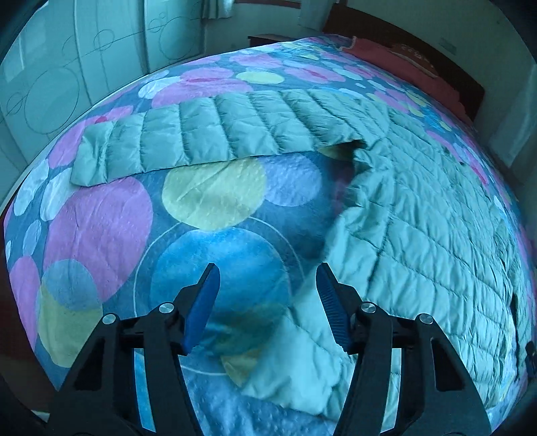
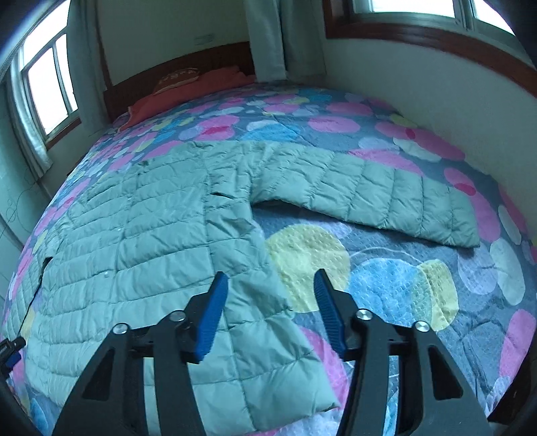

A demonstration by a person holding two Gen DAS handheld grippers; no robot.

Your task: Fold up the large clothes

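A pale green quilted down jacket [image 1: 419,218] lies spread flat on a bedspread [image 1: 100,228] patterned with coloured circles. One sleeve [image 1: 201,134] stretches out to the left in the left wrist view. My left gripper [image 1: 267,268] hovers open over the jacket's lower hem corner [image 1: 302,369], its blue pads apart and nothing pressed between them. In the right wrist view the jacket [image 2: 134,234] fills the left side and its other sleeve [image 2: 386,191] reaches right. My right gripper [image 2: 271,273] stands open above the opposite hem corner [image 2: 268,352], pads clear of the fabric.
A dark wooden headboard [image 2: 174,77] and a red pillow [image 2: 188,94] are at the bed's far end. A wall [image 2: 436,110] runs close along the bed's right side under a window [image 2: 419,10]. A pale wardrobe [image 1: 84,60] stands beyond the left side.
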